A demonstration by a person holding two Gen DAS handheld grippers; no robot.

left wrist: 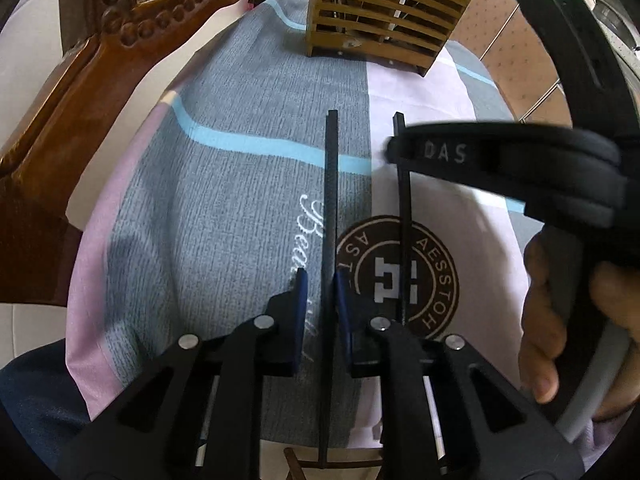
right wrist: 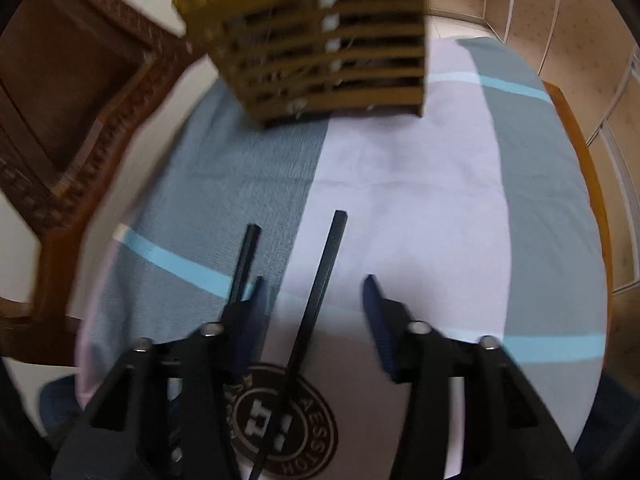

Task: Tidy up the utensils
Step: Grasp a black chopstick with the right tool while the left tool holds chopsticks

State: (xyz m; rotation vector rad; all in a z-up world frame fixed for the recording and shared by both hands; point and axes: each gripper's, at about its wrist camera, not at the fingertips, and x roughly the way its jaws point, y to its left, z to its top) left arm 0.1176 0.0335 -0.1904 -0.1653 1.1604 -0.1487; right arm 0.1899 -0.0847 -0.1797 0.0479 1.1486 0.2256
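Observation:
Two black chopsticks lie lengthwise on the cloth-covered table. In the left wrist view, my left gripper (left wrist: 322,280) straddles one chopstick (left wrist: 331,184), with its blue pads narrowly apart on either side of it. The second chopstick (left wrist: 405,208) lies just to the right, partly under my right gripper's arm. In the right wrist view, my right gripper (right wrist: 316,296) is open and empty above the second chopstick (right wrist: 316,296), with the first chopstick (right wrist: 244,264) by its left finger. A slatted bamboo utensil holder (left wrist: 384,12) stands at the table's far end, also seen in the right wrist view (right wrist: 332,48).
A grey, lilac and blue-striped cloth (left wrist: 240,184) with a round brown logo (left wrist: 432,276) covers the table. A carved wooden chair (left wrist: 100,64) stands at the left. A hand (left wrist: 560,320) holds the right gripper at the right edge.

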